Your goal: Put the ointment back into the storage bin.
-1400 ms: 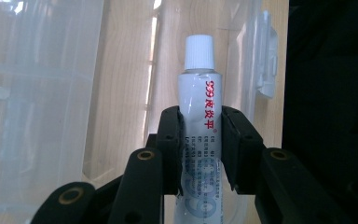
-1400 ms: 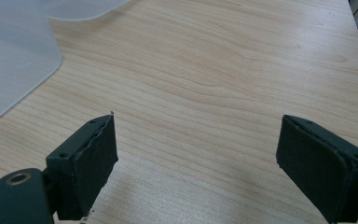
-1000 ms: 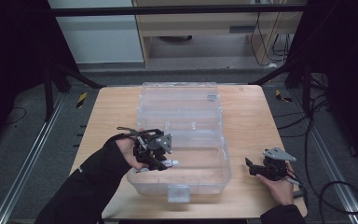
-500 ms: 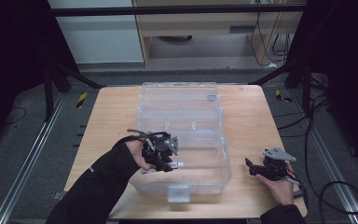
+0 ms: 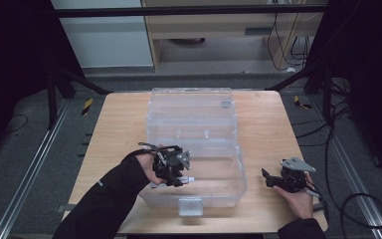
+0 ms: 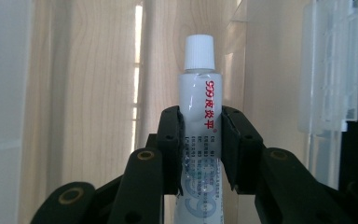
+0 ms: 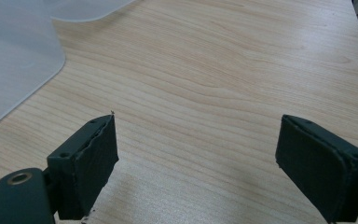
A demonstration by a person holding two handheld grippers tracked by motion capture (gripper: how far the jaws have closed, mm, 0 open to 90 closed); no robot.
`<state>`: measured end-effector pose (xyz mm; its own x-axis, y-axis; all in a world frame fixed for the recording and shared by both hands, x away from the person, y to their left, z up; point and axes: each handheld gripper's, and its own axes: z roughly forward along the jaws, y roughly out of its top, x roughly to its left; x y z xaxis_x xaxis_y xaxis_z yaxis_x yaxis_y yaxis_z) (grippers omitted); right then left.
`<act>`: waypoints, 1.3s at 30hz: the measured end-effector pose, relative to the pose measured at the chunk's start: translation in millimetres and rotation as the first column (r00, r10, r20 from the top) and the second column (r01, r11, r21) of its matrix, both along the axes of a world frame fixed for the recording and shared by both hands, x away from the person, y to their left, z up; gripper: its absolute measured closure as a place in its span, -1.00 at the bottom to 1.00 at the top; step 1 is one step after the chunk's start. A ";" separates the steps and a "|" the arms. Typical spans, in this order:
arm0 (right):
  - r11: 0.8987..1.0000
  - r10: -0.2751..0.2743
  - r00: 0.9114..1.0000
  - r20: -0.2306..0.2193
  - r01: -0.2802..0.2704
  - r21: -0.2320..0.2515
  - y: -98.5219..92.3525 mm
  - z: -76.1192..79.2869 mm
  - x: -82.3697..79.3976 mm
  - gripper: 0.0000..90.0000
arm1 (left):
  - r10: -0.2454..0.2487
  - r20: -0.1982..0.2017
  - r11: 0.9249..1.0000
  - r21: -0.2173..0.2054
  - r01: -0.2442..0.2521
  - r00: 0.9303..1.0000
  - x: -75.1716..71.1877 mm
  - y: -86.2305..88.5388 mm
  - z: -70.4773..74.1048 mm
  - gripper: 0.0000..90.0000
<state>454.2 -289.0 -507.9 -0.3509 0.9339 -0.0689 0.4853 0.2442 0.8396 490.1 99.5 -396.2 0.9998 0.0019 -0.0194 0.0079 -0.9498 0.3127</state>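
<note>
1. Tube [image 6: 199,116], white-capped with red lettering, sits clamped in my left claw [image 5: 185,180] at lower centre, above the clear box [image 5: 194,144].
2. Since a second ago, my left hand has carried it rightward, further over the box.
3. My right claw [image 5: 267,178] rests released at lower right on the wooden surface [image 5: 114,124]; dark room beyond.

The tube [image 6: 199,116] is translucent white with a white cap and red lettering, and the jaws on either side of it are black. The counter [image 5: 114,134] is pale wood with fine grain, and the box [image 5: 194,119] on it is clear plastic.
</note>
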 end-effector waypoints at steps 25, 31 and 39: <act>1.000 0.001 1.000 -0.007 -0.001 0.001 0.5 -0.2 0.2 -0.71 | 0.064 -0.007 0.997 0.040 -0.064 0.998 1.0 -3.3 -27.1 0.55; 1.000 0.003 1.000 -0.007 -0.003 0.000 0.4 -0.3 0.2 -0.71 | -0.012 0.017 0.999 0.047 0.011 1.000 8.6 -5.9 -32.7 0.55; 1.000 0.004 1.000 -0.006 -0.005 -0.004 0.3 -0.4 0.4 -0.71 | -0.012 0.010 0.998 0.062 0.012 1.000 7.8 -6.8 -38.2 0.55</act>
<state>454.7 -288.7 -508.3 -0.3555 0.9320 -0.0702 0.4889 0.2494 0.8360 497.9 92.6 -434.3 0.9999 -0.0093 -0.0088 -0.0067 -0.9674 0.2531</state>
